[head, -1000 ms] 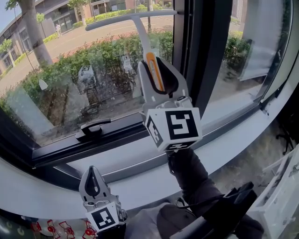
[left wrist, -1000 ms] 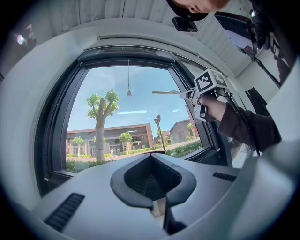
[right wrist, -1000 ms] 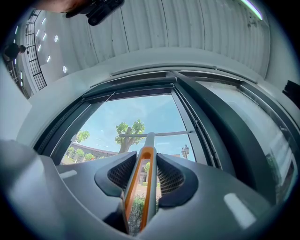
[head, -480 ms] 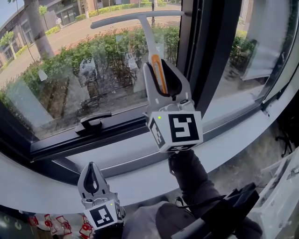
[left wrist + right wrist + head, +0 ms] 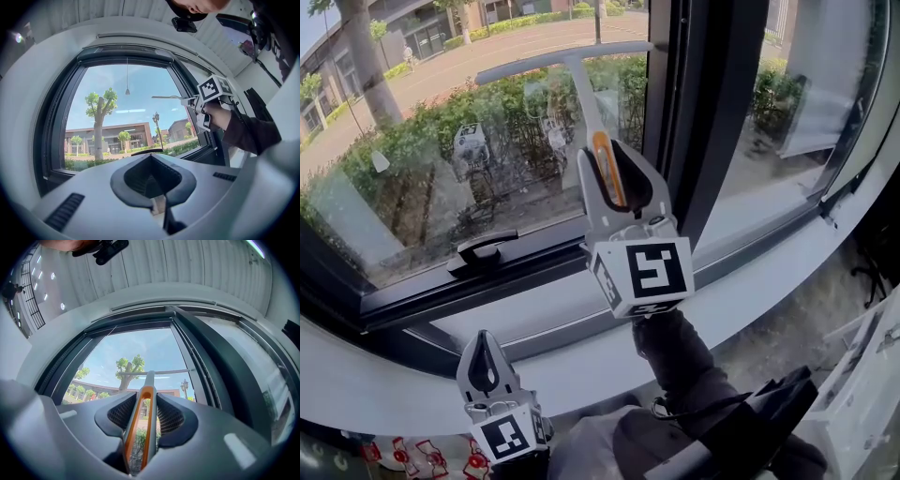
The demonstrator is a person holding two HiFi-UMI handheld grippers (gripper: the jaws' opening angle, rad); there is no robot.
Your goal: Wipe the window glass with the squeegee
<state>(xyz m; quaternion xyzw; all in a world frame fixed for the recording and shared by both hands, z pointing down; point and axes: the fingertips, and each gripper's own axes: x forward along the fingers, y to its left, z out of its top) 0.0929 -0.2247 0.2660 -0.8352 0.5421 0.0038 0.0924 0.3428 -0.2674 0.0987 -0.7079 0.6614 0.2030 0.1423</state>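
Mid-wipe, by my reading: the right gripper [image 5: 609,155] clenches its fingers on the squeegee [image 5: 581,89] handle, with the blade across the window glass [image 5: 441,159] near the pane's upper right edge. The left gripper [image 5: 485,354] hangs by the sill [image 5: 787,272], fingers closed on nothing. The next move calls for a downward pull with the blade pressed flat.

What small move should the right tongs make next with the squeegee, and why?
Probably draw the squeegee straight down the window glass, keeping the blade flat. The right tongs are shut on its orange handle. The blade lies level, high on the pane, with its right end by the dark mullion, and most of the pane lies below it, down to the lower frame.
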